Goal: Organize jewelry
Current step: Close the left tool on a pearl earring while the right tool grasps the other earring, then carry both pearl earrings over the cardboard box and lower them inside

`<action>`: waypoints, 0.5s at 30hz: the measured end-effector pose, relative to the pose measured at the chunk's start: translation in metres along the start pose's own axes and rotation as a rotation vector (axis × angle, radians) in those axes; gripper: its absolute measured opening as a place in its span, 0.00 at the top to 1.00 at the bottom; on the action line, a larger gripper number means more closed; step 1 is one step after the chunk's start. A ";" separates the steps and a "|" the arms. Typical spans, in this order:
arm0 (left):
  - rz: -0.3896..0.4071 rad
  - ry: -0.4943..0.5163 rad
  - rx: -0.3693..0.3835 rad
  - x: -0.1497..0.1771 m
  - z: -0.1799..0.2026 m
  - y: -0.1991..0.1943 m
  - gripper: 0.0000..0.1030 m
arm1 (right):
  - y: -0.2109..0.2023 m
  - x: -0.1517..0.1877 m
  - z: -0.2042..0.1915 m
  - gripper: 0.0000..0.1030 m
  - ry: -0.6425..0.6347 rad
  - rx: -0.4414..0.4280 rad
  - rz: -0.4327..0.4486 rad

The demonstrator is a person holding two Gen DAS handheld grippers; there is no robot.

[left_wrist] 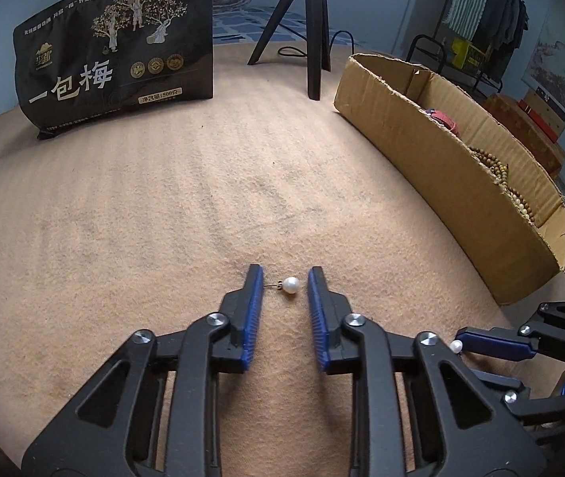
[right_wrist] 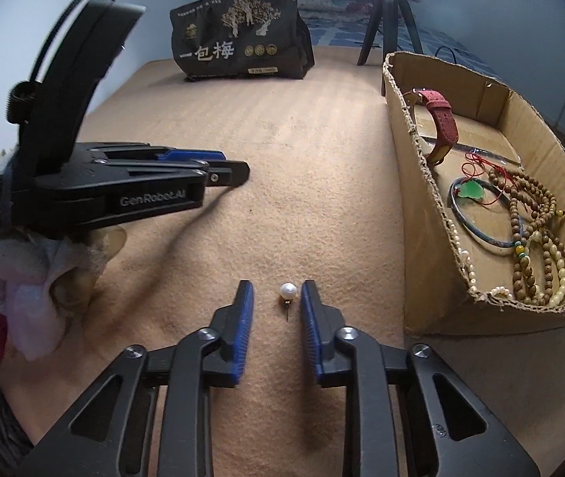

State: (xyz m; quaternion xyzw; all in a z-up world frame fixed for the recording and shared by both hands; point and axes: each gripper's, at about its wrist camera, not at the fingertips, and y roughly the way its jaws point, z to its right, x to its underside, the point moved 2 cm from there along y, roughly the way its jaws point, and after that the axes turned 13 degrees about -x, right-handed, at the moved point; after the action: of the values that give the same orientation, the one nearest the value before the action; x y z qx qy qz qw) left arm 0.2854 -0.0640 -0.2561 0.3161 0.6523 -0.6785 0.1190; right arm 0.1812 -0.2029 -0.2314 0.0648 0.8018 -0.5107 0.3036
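Observation:
Two pearl stud earrings lie on the tan felt. One pearl earring (left_wrist: 291, 285) sits between the open fingers of my left gripper (left_wrist: 285, 278), pin pointing left. The other pearl earring (right_wrist: 287, 292) sits between the open fingers of my right gripper (right_wrist: 275, 292), pin pointing toward me; it also shows in the left wrist view (left_wrist: 456, 346) at the right gripper's tip. The left gripper (right_wrist: 238, 169) shows in the right wrist view, low over the felt. The cardboard box (right_wrist: 417, 214) at the right holds a red watch (right_wrist: 441, 123), a bangle (right_wrist: 481, 222), a green pendant (right_wrist: 473, 190) and bead strands (right_wrist: 529, 238).
A black snack bag (left_wrist: 119, 55) stands at the back of the felt. A black tripod (left_wrist: 310, 28) stands behind the box. The box's long wall (left_wrist: 441, 183) runs along the right side.

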 end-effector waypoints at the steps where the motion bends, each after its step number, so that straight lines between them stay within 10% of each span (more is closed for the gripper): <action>1: -0.001 -0.002 0.001 0.000 0.000 0.000 0.83 | 0.001 0.000 0.000 0.82 0.000 0.003 -0.003; 15: 0.022 -0.039 0.010 -0.008 -0.009 -0.015 0.84 | -0.015 -0.008 -0.018 0.93 -0.030 -0.020 0.021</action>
State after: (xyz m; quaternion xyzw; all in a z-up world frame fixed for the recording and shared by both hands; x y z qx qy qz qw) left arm 0.2857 -0.0559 -0.2390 0.3106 0.6428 -0.6866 0.1377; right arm 0.1737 -0.1932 -0.2099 0.0627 0.8016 -0.5001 0.3217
